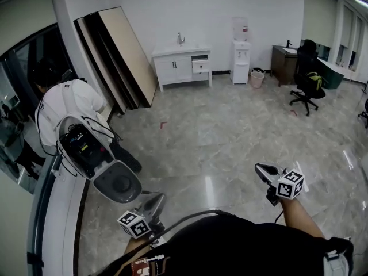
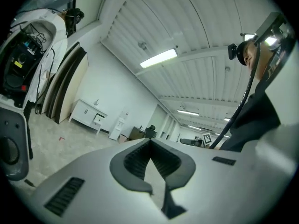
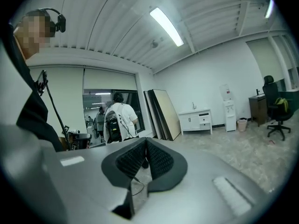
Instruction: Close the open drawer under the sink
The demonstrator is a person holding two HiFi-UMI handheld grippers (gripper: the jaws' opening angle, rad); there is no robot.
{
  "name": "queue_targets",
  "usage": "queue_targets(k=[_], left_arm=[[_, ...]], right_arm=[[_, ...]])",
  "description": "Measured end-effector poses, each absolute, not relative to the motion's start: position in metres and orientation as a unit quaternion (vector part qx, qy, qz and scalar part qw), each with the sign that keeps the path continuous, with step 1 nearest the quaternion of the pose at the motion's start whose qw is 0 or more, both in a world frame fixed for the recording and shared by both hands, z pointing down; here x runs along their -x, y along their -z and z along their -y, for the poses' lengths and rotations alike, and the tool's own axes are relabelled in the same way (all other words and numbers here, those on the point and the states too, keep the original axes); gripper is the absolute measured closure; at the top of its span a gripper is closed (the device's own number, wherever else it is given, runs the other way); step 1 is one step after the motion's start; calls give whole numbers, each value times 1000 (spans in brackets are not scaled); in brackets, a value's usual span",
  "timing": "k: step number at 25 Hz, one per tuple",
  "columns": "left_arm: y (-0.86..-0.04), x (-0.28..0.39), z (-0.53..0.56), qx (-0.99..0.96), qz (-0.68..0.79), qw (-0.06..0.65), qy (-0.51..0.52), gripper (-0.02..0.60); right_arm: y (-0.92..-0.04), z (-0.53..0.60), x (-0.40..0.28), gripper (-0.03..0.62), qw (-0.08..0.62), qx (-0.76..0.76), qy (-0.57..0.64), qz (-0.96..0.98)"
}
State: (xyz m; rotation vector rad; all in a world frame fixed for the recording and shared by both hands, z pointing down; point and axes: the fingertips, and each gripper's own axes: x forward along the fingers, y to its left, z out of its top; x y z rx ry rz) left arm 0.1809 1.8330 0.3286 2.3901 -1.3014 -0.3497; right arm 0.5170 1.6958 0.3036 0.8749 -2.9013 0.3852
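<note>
Just the approach step so far: the open drawer point(image 1: 201, 66) is well off at 12 o'clock, in the sink cabinet point(image 1: 174, 69). Left gripper point(image 1: 154, 202) and right gripper point(image 1: 263, 171) are both clenched, empty. Next I'd cross the floor and push the drawer front in.

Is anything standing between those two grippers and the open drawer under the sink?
Nothing visible does. Bare floor stretches from the left gripper and right gripper to the open drawer; the person in white stands off left, the office chair off right.
</note>
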Motion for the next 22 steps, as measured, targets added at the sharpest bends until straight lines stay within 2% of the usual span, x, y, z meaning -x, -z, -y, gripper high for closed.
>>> queue_targets(k=[6, 13, 22], left_arm=[[-323, -209, -1766, -826, 512, 188, 140, 581], [-320, -272, -1689, -827, 511, 188, 136, 581], [-322, -249, -1611, -837, 496, 196, 126, 581]], right_arm=[[-286, -1594, -539, 591, 44, -238, -105, 964], [-290, -1517, -576, 591, 40, -214, -106, 970], [-311, -1451, -574, 591, 44, -250, -127, 959]])
